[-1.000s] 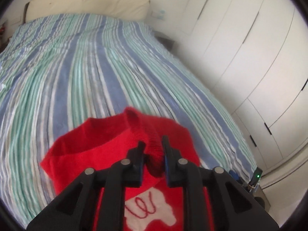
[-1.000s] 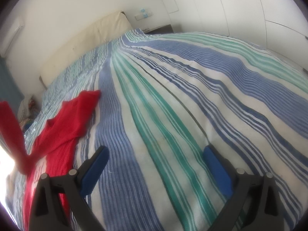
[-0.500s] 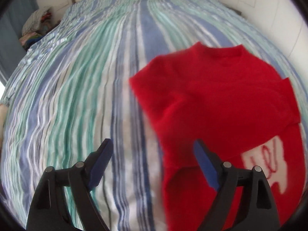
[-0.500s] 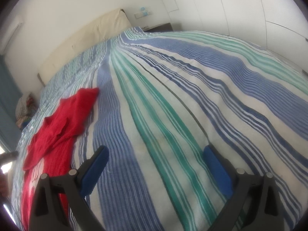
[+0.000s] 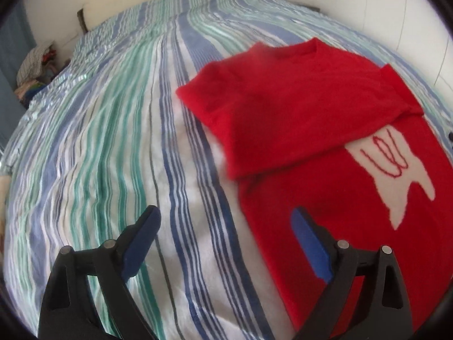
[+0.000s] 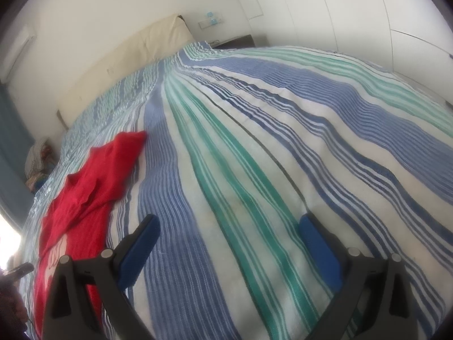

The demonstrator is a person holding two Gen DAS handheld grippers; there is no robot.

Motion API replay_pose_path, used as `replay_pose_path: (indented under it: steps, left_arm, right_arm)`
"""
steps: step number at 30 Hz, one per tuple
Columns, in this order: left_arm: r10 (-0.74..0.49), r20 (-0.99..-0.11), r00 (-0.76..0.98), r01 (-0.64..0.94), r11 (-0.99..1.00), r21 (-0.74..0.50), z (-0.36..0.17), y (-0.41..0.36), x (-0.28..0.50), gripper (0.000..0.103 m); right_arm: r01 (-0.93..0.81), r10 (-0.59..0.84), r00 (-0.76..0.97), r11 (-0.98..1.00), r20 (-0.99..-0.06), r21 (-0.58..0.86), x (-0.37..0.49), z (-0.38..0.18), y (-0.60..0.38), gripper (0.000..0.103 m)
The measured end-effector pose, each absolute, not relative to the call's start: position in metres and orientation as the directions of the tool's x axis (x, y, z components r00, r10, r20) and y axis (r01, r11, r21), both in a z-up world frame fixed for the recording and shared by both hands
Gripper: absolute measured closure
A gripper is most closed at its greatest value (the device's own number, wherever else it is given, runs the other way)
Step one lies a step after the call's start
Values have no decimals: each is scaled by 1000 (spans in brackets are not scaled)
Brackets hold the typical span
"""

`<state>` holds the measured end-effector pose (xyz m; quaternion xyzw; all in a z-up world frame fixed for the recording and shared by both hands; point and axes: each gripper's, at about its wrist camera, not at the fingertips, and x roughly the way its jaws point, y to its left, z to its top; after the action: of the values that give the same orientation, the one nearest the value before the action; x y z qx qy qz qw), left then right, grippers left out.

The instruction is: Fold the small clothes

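Note:
A small red sweater (image 5: pixel 305 119) with a white patch (image 5: pixel 393 167) lies on the striped bedspread (image 5: pixel 113 141), its top part folded down over the body. My left gripper (image 5: pixel 226 221) hovers over the sweater's lower left edge. Its jaws are opening, with only bedspread and the sweater's edge below them and nothing gripped. In the right wrist view the same sweater (image 6: pixel 85 187) lies far to the left. My right gripper (image 6: pixel 229 229) stands open over bare bedspread (image 6: pixel 254 155), well away from the sweater.
A cream headboard (image 6: pixel 127 59) backs the bed against a white wall. White wardrobe doors (image 6: pixel 354 8) stand to the right. A heap of clothes (image 5: pixel 36 65) sits beside the bed at the far left. A dark nightstand (image 6: pixel 235 41) is by the headboard.
My left gripper let go of the sweater's collar, opened wide and dropped toward the bed. The sweater's top now lies folded over its body. My right gripper stayed put.

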<state>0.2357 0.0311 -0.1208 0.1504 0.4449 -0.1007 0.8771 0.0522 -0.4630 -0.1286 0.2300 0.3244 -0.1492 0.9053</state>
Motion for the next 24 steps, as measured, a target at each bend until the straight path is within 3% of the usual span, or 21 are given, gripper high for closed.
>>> replay_pose_path:
  steps: [4,6,7,8,10,12,16,18,19,21,24]
  left_arm:
    - [34,-783,622,175,968,181,-133,30,263,22]
    - [59,-780,624,65,990,127,-136,45,276,42]
    - [10,-793,609,40,998,43,-138,54,278,56]
    - [-19,-799,601,20,1000,-9,-141,59,275,62]
    - [3,-788,616,32,999,29,-143,54,265,74]
    - [24,-784,620,52,996,72,-147,48,257,75]
    - [15,-800,600,9,1000,25,-143,65,246,70]
    - [3,-805,593,-1,1000,3,-136,76,235,57]
    - [4,-803,596,-7,1000,0,-130,82,227,44]
    - [10,-788,616,-8,1000,7,-113,94,209,30]
    - [62,-744,666,-6,997,77,-78,114,184,23]
  right_arm:
    - [417,-119,749,849,-652,324,53,-128,-462,5]
    - [410,-109,760,846,-641,341,51,-128,-463,5]
    - [407,-105,765,844,-636,350,49,-129,-464,5]
    - [404,-101,768,842,-632,357,49,-129,-465,5]
    - [403,-98,770,841,-630,362,49,-129,-465,5]
    - [406,-102,766,842,-635,355,49,-129,-465,5]
    - [412,-110,756,846,-646,338,51,-129,-464,5]
    - [410,-107,758,845,-643,344,50,-129,-465,5]
    - [410,-105,760,844,-642,347,50,-129,-465,5]
    - [410,-105,760,844,-642,347,50,-129,-466,5]
    - [412,-112,758,846,-643,339,50,-128,-465,5]
